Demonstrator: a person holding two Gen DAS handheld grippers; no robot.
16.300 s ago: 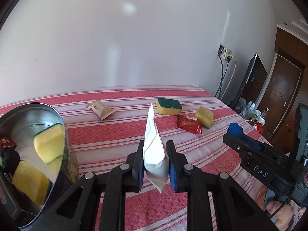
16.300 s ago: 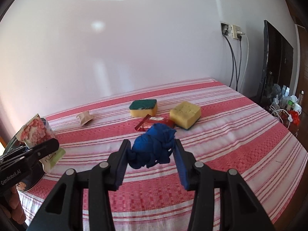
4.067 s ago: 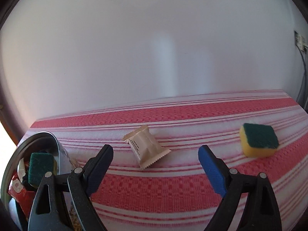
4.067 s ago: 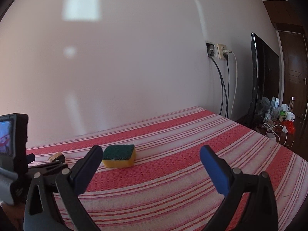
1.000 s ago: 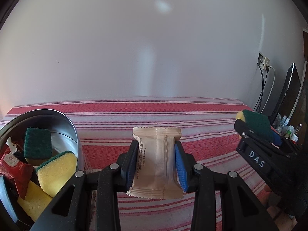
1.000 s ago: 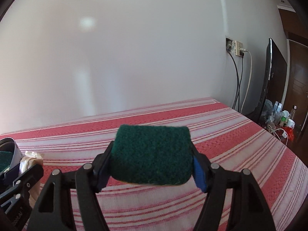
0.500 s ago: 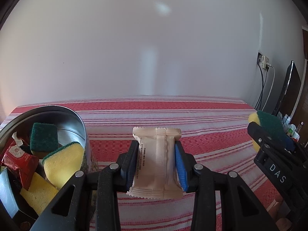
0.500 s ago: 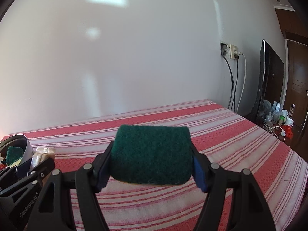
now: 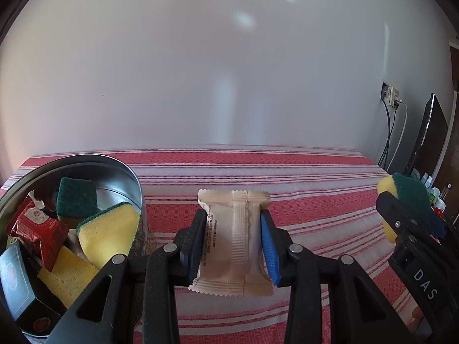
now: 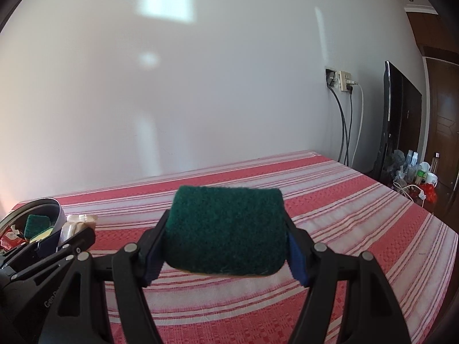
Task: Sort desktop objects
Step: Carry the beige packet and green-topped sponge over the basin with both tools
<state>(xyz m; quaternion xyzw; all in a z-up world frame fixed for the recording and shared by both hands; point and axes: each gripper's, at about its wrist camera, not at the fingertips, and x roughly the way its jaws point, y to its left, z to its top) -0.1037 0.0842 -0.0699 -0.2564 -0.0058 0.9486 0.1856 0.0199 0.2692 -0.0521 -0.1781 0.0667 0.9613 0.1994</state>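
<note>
Beige packet upright, lengthwise vertical, clamped in left tool.

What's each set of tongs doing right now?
Left tongs: shut on the beige snack packet.
Right tongs: shut on the green-topped sponge.

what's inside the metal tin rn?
Inside the metal tin: a green-topped sponge, yellow sponges, a red packet, a dark box. Anything beneath them is covered.
</note>
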